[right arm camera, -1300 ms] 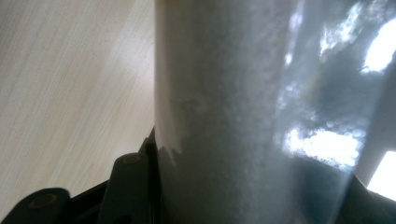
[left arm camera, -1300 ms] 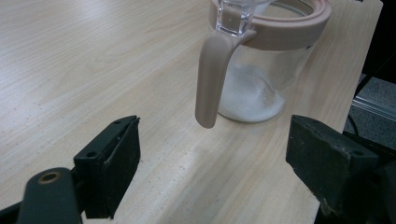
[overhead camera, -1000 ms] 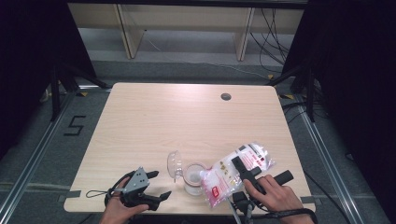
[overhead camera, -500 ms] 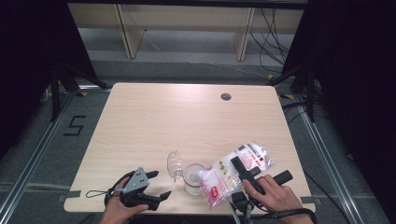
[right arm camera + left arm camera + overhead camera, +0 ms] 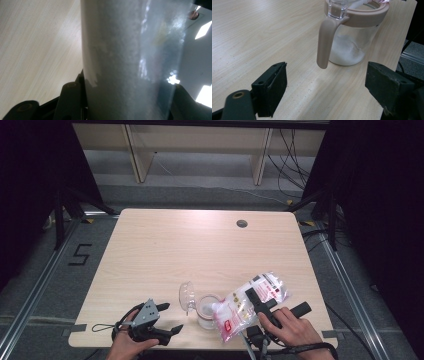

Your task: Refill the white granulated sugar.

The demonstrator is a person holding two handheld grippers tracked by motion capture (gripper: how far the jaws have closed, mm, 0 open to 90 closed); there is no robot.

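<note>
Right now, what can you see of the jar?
The jar is clear glass, upright near the table's near edge, with a beige plastic collar and a handle hanging down its side. Its clear lid is swung open to the left. White powder lies in the bottom. The bag, held by the right gripper, tilts over its mouth. The left gripper faces it, apart.

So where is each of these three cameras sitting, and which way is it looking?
High view: above the table's near edge, looking forward and down; both hands and forearms show.
Left gripper view: rides the left gripper, facing the glass jar between open jaws.
Right gripper view: rides the right gripper, close against the clamped bag of white powder.
Shared: jar and bag also show from above.
</note>
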